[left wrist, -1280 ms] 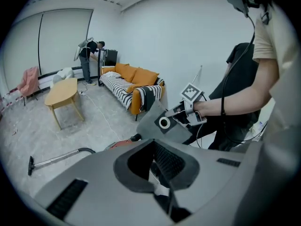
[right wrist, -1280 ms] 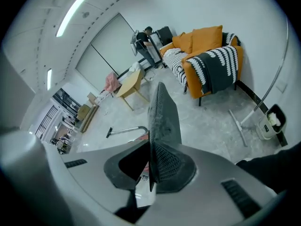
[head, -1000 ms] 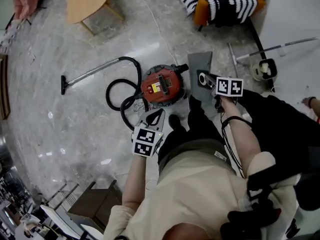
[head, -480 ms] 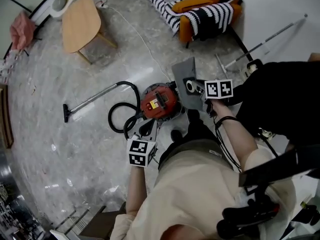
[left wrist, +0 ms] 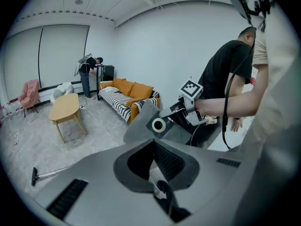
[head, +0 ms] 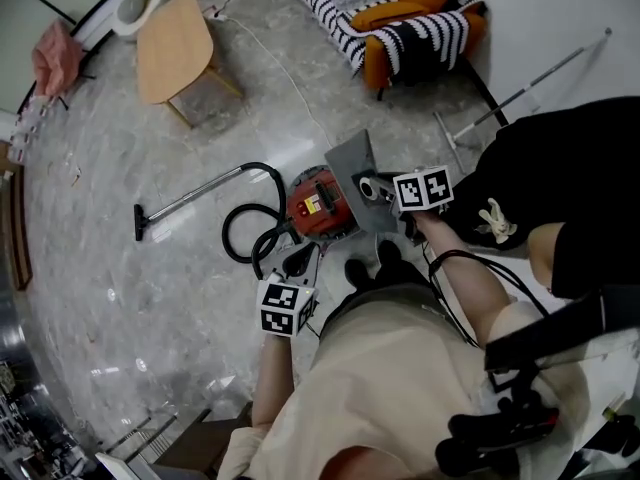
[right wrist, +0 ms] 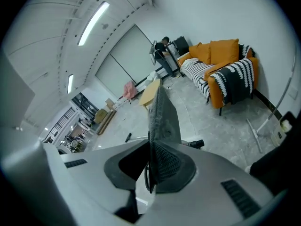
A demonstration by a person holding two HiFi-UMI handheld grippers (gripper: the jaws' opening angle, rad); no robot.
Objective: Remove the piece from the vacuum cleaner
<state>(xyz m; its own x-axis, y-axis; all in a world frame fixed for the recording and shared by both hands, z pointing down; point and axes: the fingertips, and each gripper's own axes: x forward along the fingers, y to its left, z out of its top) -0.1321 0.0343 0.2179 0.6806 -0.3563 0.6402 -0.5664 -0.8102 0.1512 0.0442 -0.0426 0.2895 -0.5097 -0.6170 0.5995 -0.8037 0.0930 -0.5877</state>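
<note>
We hold the right tongs [head: 378, 190] clenched on the grey flat piece [head: 350, 166]. In the right gripper view the panel stands edge-on between the pads of the right tongs [right wrist: 150, 167], and the grey flat piece [right wrist: 163, 114] rises toward 12 o'clock. From the left gripper view the grey flat piece [left wrist: 141, 124] hangs in the air at about 12 o'clock, showing a white-ringed round opening, with the right tongs [left wrist: 175, 113] gripping it from its 3 o'clock side. In the head view the piece sits at 1 o'clock of the red vacuum cleaner [head: 318, 204] and overlaps its rim, so we cannot tell whether they touch. Our left tongs [head: 300, 260] hover at 6 o'clock of the cleaner; the left tongs [left wrist: 157, 163] are released, with only floor showing through the gap. The black hose [head: 240, 226] coils at 9 o'clock of the cleaner and the wand [head: 190, 197] runs on toward 9 o'clock across the marble floor [head: 150, 288]. A wooden table [head: 172, 46] stands at 11 o'clock, an orange sofa [head: 400, 10] with a striped blanket at 1 o'clock, and a person in black [head: 560, 178] at 3 o'clock.
</note>
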